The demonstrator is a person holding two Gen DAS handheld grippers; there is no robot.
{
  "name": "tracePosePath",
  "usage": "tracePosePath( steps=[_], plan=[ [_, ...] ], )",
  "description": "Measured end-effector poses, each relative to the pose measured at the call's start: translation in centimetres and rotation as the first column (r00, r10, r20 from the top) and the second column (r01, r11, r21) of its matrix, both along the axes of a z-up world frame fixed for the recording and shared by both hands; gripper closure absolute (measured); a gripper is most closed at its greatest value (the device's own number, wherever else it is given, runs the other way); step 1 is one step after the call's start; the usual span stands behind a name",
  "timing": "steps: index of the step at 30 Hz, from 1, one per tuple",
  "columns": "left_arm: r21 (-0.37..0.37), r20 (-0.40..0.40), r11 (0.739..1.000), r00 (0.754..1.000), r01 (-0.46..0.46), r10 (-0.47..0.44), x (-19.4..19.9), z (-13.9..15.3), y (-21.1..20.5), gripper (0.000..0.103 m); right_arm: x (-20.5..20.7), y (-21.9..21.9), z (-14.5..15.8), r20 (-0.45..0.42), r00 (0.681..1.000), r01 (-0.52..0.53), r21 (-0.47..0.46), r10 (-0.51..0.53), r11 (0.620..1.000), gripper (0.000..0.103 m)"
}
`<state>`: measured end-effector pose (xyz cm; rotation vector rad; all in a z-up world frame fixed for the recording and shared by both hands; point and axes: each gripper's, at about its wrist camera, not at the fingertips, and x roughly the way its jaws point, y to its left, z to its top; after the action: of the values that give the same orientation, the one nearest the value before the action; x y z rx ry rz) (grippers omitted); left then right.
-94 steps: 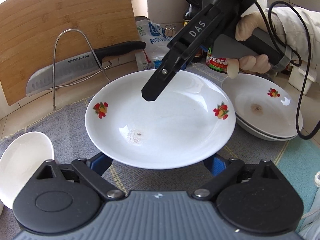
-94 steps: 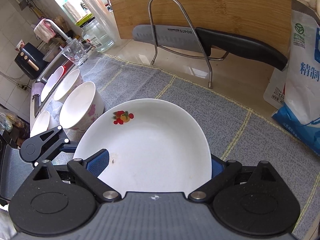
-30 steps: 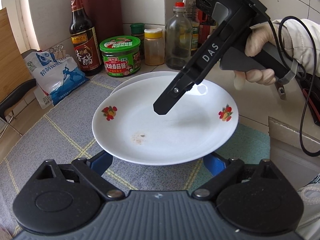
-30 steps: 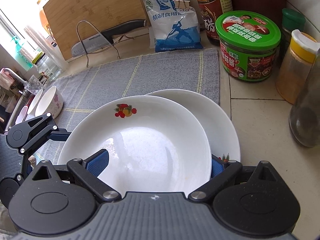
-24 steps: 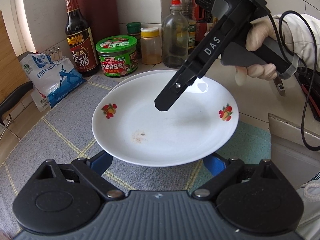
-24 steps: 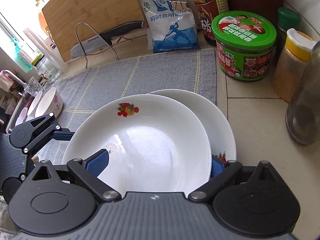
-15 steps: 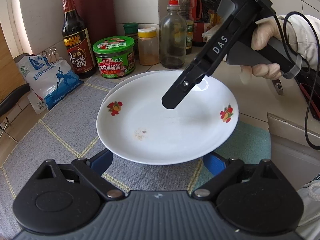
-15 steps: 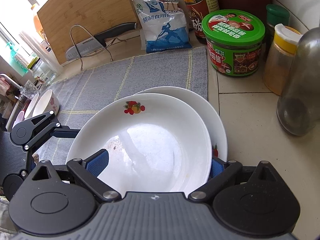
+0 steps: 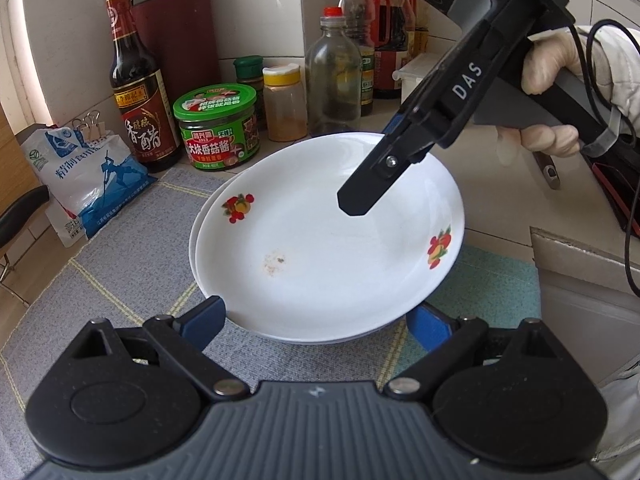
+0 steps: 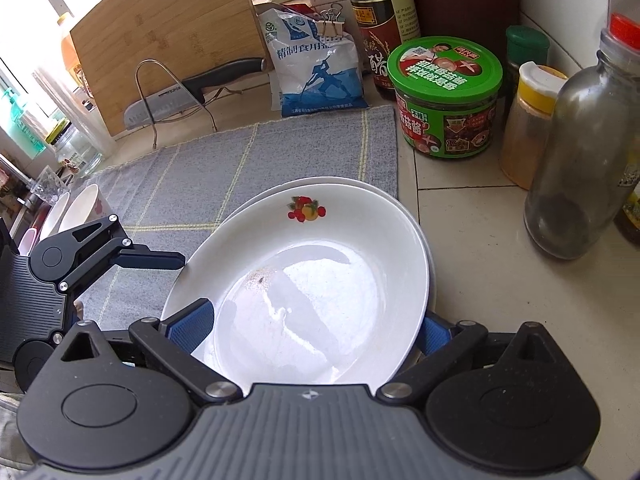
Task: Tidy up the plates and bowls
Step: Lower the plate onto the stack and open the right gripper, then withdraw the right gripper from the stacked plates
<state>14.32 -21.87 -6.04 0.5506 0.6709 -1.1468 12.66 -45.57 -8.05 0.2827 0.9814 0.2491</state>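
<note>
Fingers [image 9: 202,318] of the left gripper [image 9: 316,320] stand spread on either side of the top plate [image 9: 332,240], their blue pads at its near rim; whether they press it cannot be told. From the right wrist, the right gripper [image 10: 316,326] likewise straddles the same plate at its opposite rim, jaws wide, contact unclear. The plate sits on a lower plate [image 10: 404,208], whose edge peeks out beyond it, partly on the grey mat [image 10: 240,160] and partly on the bare bench [image 10: 480,240] tiles.

Only the left view shows the gloved hand [image 9: 548,100] around the right gripper's handle and a brown smudge in the plate's well. Only the right view shows the bowls [image 10: 80,204] at the mat's far left edge, the knife [image 10: 192,92] on its wire stand and the cutting board [image 10: 168,32]. Both show the green-lidded jar [image 9: 216,126] and salt bag [image 9: 84,176] behind.
</note>
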Motion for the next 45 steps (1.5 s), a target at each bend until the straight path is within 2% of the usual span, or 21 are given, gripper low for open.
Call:
tracePosePath(
  steps=[13, 20, 23, 31, 37, 42, 45],
  plan=[
    [0.001, 0.013, 1.000, 1.000, -0.004, 0.004, 0.0, -0.2, 0.1, 0.006, -1.1, 1.6, 0.6, -0.019, 1.000, -0.007, -0.110, 0.005, 0.994, 0.000],
    [0.003, 0.020, 1.000, 1.000, 0.001, -0.001, -0.2, -0.3, 0.2, 0.007, -1.9, 1.9, 0.5, -0.029, 0.999, 0.011, -0.144, -0.015, 0.990, 0.000],
    [-0.018, 0.018, 1.000, 1.000, -0.015, 0.016, -0.1, -0.1, 0.5, 0.008, -2.4, 1.9, 0.4, -0.024, 0.999, 0.016, -0.146, -0.020, 0.989, 0.000],
    [-0.058, 0.017, 0.996, 0.997, -0.073, 0.074, -0.3, 1.0, 1.6, 0.006, -3.9, 3.9, 1.8, 0.096, 0.994, 0.082, -0.261, -0.059, 0.962, 0.000],
    [-0.071, 0.019, 0.986, 0.988, -0.153, 0.155, -0.7, 1.7, 3.1, 0.005, -4.7, 6.3, 2.1, 0.194, 0.978, 0.144, -0.358, -0.077, 0.923, 0.000],
    [-0.076, 0.032, 0.969, 0.971, -0.236, 0.239, -1.1, 2.3, 4.5, 0.005, -5.3, 8.1, 2.4, 0.244, 0.967, 0.166, -0.367, -0.078, 0.915, 0.000],
    [-0.083, 0.019, 0.949, 0.952, -0.304, 0.306, -1.2, 2.7, 5.6, 0.005, -5.4, 9.3, 2.7, 0.279, 0.957, 0.181, -0.381, -0.074, 0.907, 0.000]
  ],
)
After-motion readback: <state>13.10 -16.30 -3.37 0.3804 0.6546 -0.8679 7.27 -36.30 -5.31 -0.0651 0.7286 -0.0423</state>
